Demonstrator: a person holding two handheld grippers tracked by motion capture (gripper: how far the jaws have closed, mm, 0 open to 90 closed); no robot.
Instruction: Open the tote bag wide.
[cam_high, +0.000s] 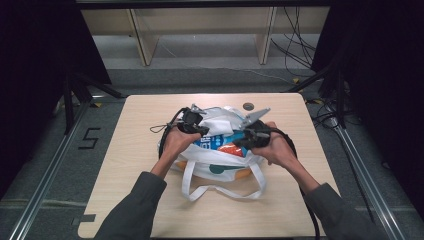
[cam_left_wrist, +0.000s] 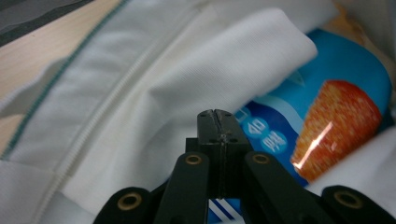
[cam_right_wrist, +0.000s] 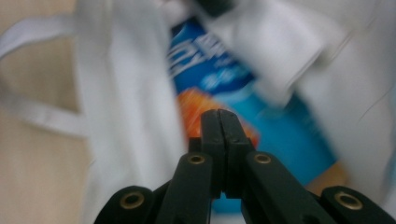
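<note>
High view: white tote bag (cam_high: 220, 167) lying mid-table (cam_high: 150, 200), mouth open, blue snack packet (cam_high: 215, 142) showing inside with an orange patch beside it. Loose handles (cam_high: 225, 192) trailing toward the near edge. Left gripper (cam_high: 197, 130) at the bag's left rim, right gripper (cam_high: 247, 137) at its right rim, each wrapped by a hand; jaw tips hidden among the folds, so any contact with cloth impossible to judge from here. Small dark disc (cam_high: 248, 106) on the far side of the table, too small to identify. Lower part of the bag partly covered by the forearms.

Left gripper view: left gripper (cam_left_wrist: 215, 116) with jaws pressed together, nothing visible between the tips. White cloth (cam_left_wrist: 154, 107) of the bag folded across, zip line running diagonally, teal-stitched edge at upper left. Blue packet (cam_left_wrist: 345, 79) partly tucked under the fold, printed picture of an orange crumbly piece, lettering cut off by the jaws and unreadable.

Right gripper view: blurred throughout. Right gripper (cam_right_wrist: 220, 116) with jaws closed flat against each other, apparently pinching nothing. Blue packet (cam_right_wrist: 280, 126) behind the tips, bag cloth (cam_right_wrist: 126, 116) on both sides, handle strap (cam_right_wrist: 32, 112) pale at left, print smeared beyond reading.
</note>
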